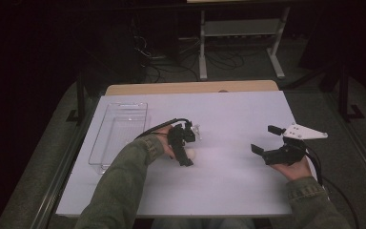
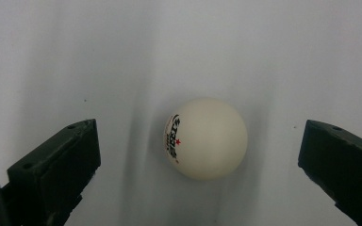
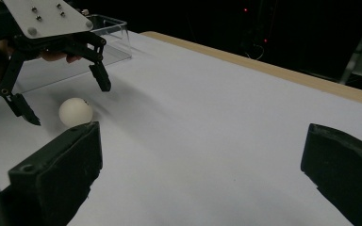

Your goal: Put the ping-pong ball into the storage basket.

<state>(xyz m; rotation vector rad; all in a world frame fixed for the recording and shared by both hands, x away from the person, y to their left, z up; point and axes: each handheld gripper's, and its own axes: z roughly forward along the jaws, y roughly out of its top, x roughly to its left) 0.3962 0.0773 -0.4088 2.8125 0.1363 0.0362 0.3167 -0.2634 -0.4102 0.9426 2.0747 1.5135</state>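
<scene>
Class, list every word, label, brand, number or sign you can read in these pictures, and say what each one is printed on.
Red star sign: printed on the white ball, in the middle of its logo, seen in the left gripper view.
Black lettering arched around that star on the ball: too blurred to read.
In the other views the ball's mark shows as a dark speck, too small to read.

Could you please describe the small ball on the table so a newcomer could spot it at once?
On the white table, look right of the clear plastic tray, beneath the left tongs. Between their open jaws sits the ball, cream-white, with a small red star in its printed mark, the one round thing there.
</scene>
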